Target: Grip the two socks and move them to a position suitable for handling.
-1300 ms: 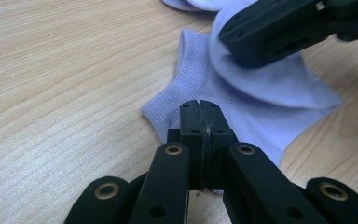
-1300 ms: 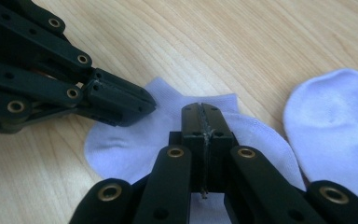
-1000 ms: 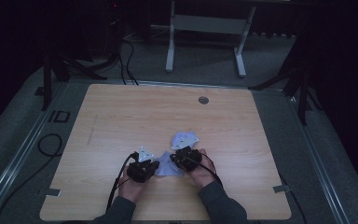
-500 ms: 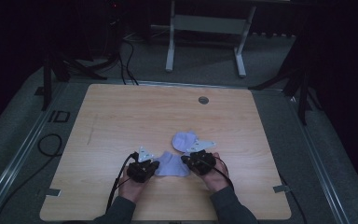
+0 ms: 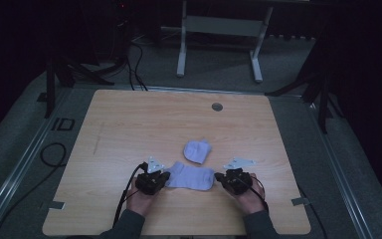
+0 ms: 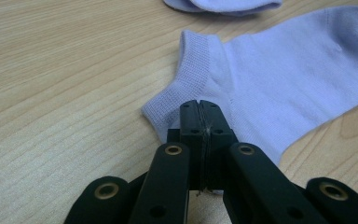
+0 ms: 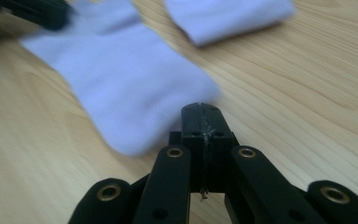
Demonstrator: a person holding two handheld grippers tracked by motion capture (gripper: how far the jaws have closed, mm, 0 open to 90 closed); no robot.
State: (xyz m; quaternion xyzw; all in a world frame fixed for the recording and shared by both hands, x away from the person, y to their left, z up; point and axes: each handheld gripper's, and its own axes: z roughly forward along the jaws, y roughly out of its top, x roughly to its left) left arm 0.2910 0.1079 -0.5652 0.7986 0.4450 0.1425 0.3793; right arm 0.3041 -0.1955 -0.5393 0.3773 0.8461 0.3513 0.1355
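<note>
My left gripper (image 6: 199,109) is clenched at the flat sock's (image 6: 289,84) cuff; whether it pinches cloth, I cannot tell. Right gripper (image 7: 201,114) clenched, empty. Judgement: pin cuff to worktop (image 5: 129,124), smooth toe rightward.

My right tool (image 5: 219,176) is no longer on the socks: it has pulled back toward me and out to the right, and now sits closed on bare tabletop (image 5: 129,124) just beside the toe of the flat sock (image 5: 191,177). That sock is now spread out flat between my two tools. The small sock (image 5: 197,151) now lies uncovered beyond it, apart from my right hand (image 5: 248,196).
</note>
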